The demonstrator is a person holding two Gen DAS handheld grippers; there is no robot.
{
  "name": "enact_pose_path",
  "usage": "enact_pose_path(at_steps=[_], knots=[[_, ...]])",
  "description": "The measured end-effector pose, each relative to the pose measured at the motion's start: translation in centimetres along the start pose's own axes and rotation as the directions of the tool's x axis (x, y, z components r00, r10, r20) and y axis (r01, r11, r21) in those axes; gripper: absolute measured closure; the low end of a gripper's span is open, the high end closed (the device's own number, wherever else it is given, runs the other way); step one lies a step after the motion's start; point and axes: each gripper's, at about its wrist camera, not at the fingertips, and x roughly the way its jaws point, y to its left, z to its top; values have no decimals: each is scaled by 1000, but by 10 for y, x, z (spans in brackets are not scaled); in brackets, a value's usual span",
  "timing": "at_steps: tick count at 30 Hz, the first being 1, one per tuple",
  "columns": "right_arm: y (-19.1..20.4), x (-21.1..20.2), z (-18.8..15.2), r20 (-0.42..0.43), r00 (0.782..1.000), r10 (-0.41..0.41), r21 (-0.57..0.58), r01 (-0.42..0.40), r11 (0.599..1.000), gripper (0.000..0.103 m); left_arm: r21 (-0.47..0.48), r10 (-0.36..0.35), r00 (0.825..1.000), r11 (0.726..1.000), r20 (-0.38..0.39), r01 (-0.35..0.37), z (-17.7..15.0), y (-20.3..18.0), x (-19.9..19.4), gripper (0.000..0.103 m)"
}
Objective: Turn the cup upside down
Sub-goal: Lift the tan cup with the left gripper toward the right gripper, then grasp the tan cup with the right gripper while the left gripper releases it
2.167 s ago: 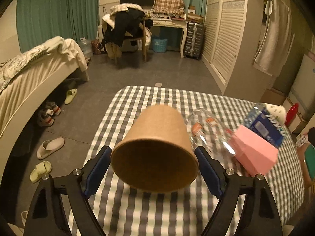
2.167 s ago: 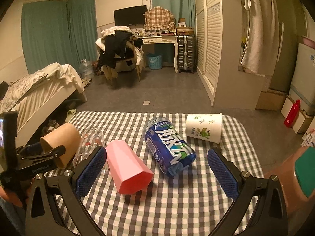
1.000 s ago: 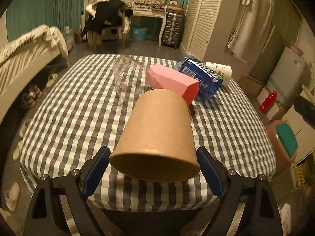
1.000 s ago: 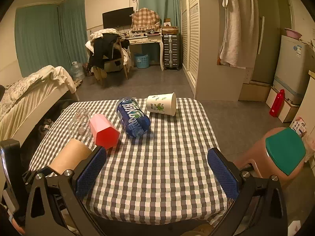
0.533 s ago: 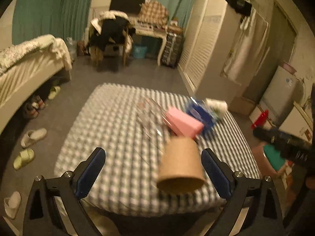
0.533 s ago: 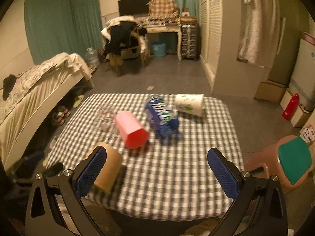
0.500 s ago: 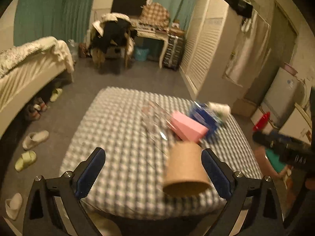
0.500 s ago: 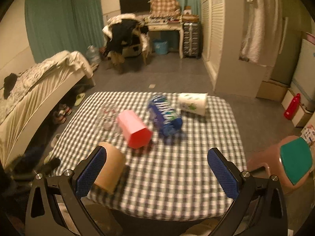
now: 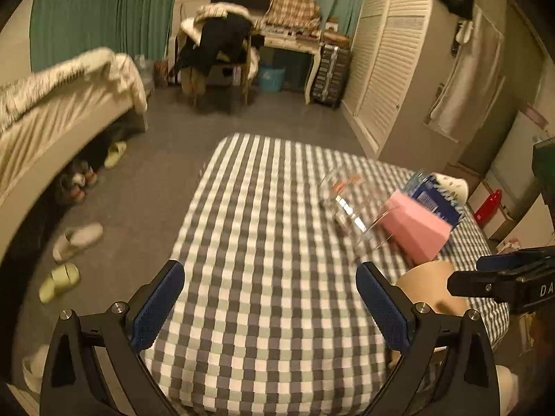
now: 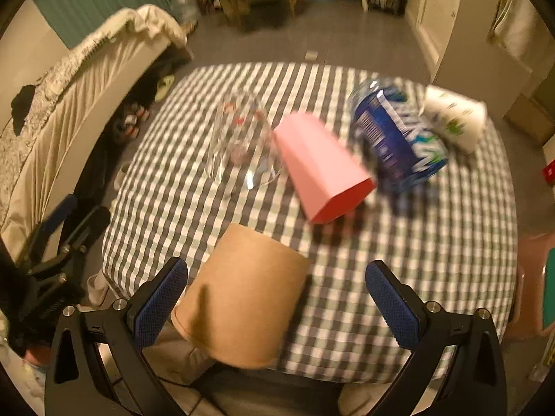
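Two grippers, left (image 9: 267, 301) and right (image 10: 277, 298), gape empty: the brown cup (image 10: 242, 294), released moments ago, stands inverted at the table's (image 10: 433, 260) near edge, apparently flipped.

The room I work in is dim, washed in a warm yellow-brown light that seems to come from above. Both views bulge strongly, with black corners and bent walls at the edges. My right view is smeared by motion: the blue bottle (image 10: 395, 135) and the checked tablecloth (image 10: 433, 242) blur, and the brown cup (image 10: 242, 294) is soft, a finger's shadow across it. The pink cup (image 10: 322, 170) casts a dark shadow toward me.
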Motion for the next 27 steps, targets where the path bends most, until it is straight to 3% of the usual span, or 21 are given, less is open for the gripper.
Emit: enact_pose_path(at_steps=[3,7,11,18,23,27], knots=[[1,15,6,-26,999,-30,10,30,1000,0,-9,34,999,999,-12,-34,-1,5,6,1],[1,34,9,-61,998,-26,39,28,999,0,-33,-15,1000,999,-8,15,-1,9,2,1],[4,48,8,-88,996,-29,37,33,999,1,-43,-19,1000,999,-4,19,-3,10,-1,1],[8,64,8,-112,993,31,36,-27,999,17,-37,-21,1000,999,-7,21,-5,7,-1,1],[19,44,6,-61,998,23,-16,-24,1000,18,-48,-17,1000,999,-7,17,-5,8,-2,1],[29,14,4,56,998,35,-80,-31,996,18,-59,-15,1000,998,-3,15,-6,10,-3,1]])
